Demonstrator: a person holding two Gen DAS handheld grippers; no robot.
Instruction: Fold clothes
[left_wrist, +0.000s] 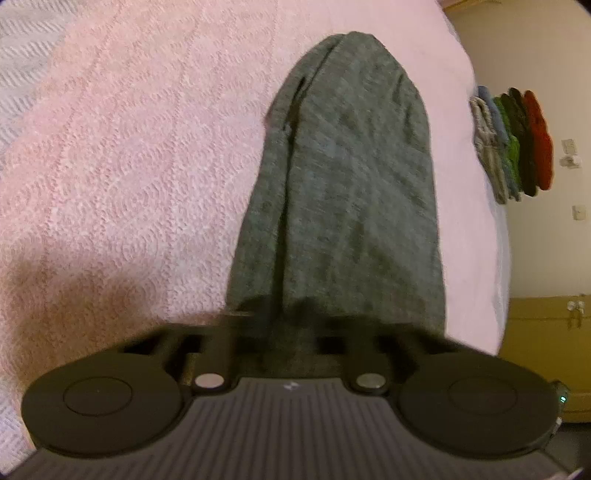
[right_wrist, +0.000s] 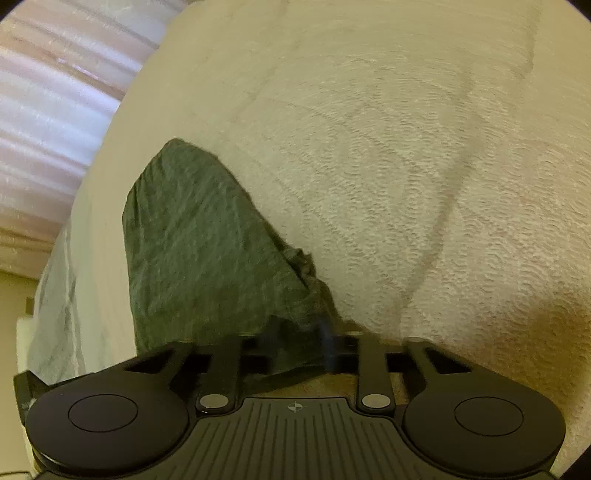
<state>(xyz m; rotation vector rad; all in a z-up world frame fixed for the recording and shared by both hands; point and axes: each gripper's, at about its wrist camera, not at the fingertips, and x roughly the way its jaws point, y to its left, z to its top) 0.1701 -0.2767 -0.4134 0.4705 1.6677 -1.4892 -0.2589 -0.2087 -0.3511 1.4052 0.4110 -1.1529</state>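
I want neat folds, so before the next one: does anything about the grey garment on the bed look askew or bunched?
Slightly. The heather-grey knit garment lies as a long strip on the pale textured bedspread, but one long edge shows an uneven extra layer. In the right wrist view that edge is bunched near the right gripper.

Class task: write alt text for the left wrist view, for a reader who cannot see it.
A grey garment, folded into a long strip, stretches across a pink textured bedspread from the left gripper, whose fingers appear shut on its near end. Folded clothes are stacked beyond.

Textured bedspread (left_wrist: 110, 166), yellow cabinet (left_wrist: 539, 332)
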